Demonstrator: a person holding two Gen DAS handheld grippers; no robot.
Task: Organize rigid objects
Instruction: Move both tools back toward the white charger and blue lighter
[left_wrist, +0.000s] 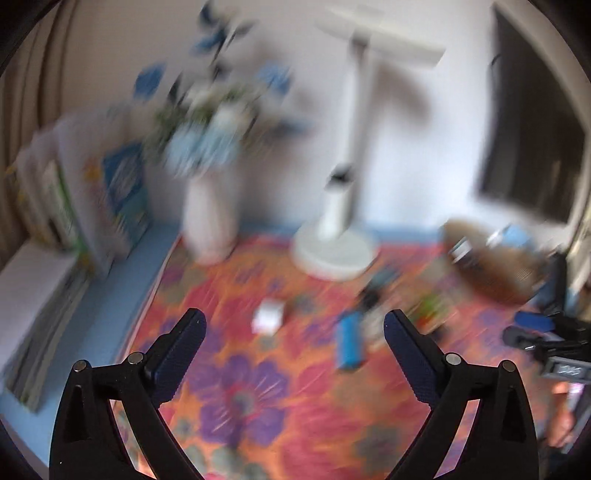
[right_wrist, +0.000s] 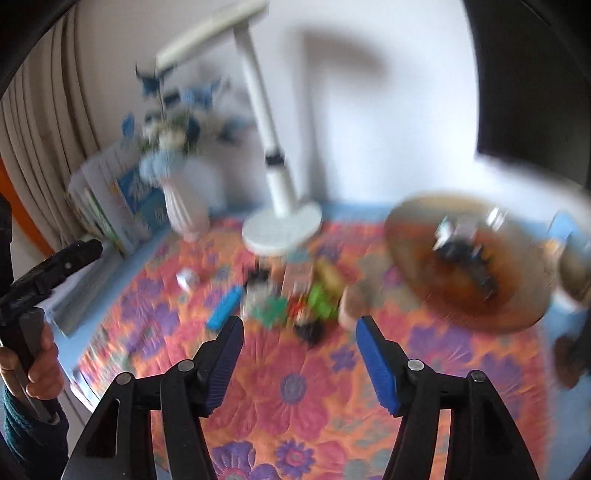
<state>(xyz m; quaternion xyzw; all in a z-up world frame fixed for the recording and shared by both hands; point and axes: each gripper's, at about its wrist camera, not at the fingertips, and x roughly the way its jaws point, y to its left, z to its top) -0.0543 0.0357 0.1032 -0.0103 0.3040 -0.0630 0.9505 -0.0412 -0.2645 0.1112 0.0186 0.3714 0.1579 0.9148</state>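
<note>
Both views are motion-blurred. Small rigid objects lie on a floral cloth: a blue bar, a small white box, and a blurred pile of green, red and black pieces. A brown round basket at the right holds several small items. My left gripper is open and empty above the cloth, near the blue bar. My right gripper is open and empty just short of the pile.
A white desk lamp and a white vase of blue flowers stand at the back. Books lean at the left. A dark monitor is at the right.
</note>
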